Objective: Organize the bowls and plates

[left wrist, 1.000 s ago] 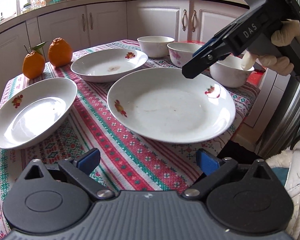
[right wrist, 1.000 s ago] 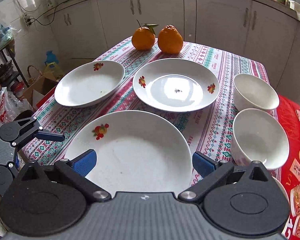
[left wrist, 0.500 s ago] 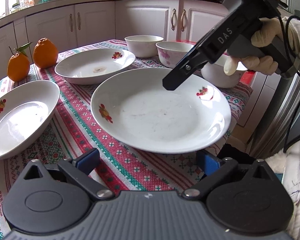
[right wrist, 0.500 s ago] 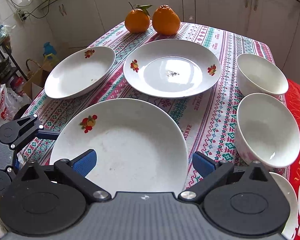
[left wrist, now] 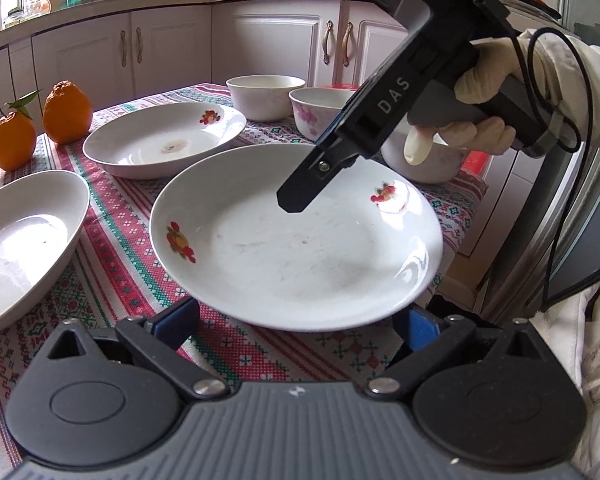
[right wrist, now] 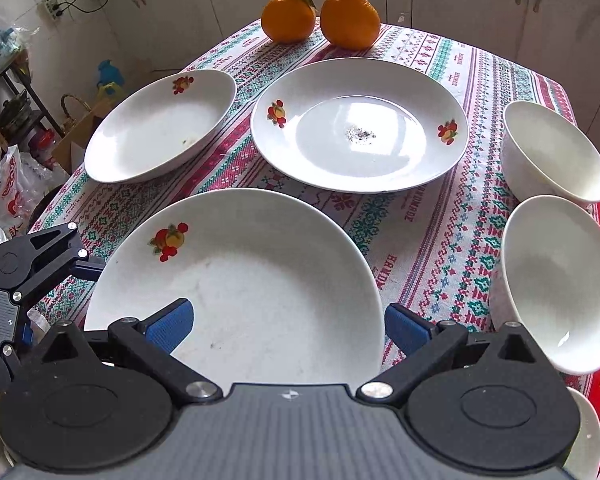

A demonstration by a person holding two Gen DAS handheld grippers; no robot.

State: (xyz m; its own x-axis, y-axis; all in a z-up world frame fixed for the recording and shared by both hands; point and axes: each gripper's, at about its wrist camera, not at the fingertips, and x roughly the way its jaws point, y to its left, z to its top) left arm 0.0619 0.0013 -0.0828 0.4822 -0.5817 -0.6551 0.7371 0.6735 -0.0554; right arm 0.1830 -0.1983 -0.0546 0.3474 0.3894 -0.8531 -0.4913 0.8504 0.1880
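The nearest fruit-print plate (left wrist: 300, 248) lies straight ahead of the left tool (left wrist: 296, 320), its near rim between wide-spread fingers, while the right tool (right wrist: 288, 328), equally wide, hovers above it.

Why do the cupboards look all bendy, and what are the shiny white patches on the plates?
Left wrist view: the fisheye lens curves the cupboards and counter; window light glares on the near plate rim and the side plate. Right wrist view: the same bending at the edges; a bright square reflection sits on the middle plate.
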